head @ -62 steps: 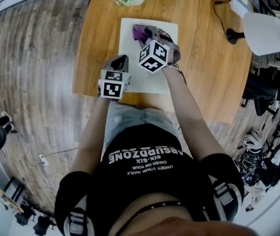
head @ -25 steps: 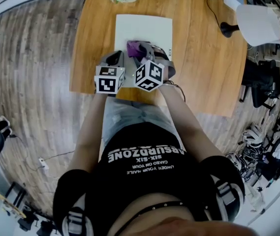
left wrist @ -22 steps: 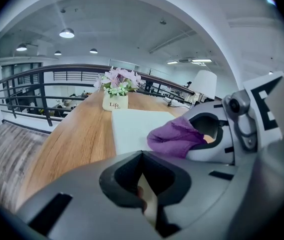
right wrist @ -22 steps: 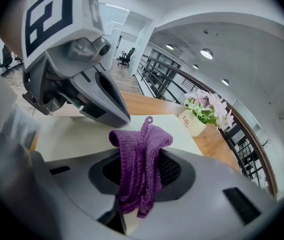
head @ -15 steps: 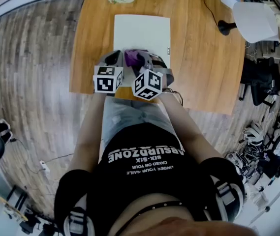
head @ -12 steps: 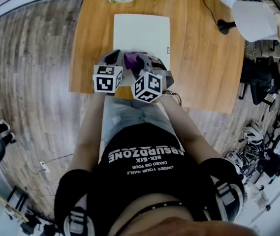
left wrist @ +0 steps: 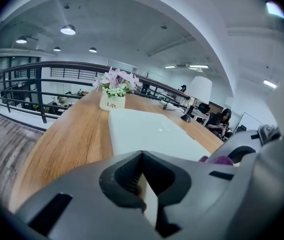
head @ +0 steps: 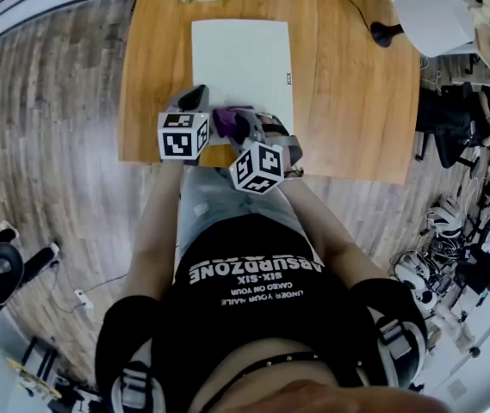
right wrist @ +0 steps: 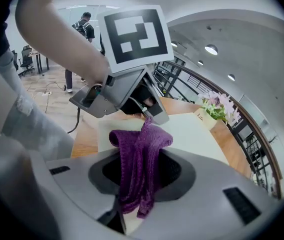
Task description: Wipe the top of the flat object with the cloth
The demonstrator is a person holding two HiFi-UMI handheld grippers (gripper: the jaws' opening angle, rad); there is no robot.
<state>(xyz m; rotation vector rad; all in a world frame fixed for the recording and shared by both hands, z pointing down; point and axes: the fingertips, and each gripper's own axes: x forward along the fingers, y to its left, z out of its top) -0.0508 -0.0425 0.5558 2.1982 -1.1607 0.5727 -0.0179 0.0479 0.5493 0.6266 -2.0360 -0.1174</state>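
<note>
Purple cloth [right wrist: 139,156] in right tongs [right wrist: 131,201], flat object [head: 240,58] in left tongs [left wrist: 142,184].

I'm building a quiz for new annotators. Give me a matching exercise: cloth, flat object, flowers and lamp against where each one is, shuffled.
1. cloth
2. flat object
3. flowers
4. lamp

A. far right corner of the table
B. held by the right gripper
C. middle of the table's far edge
D. lying flat mid-table

Pairs: 1-B; 2-D; 3-C; 4-A
</note>
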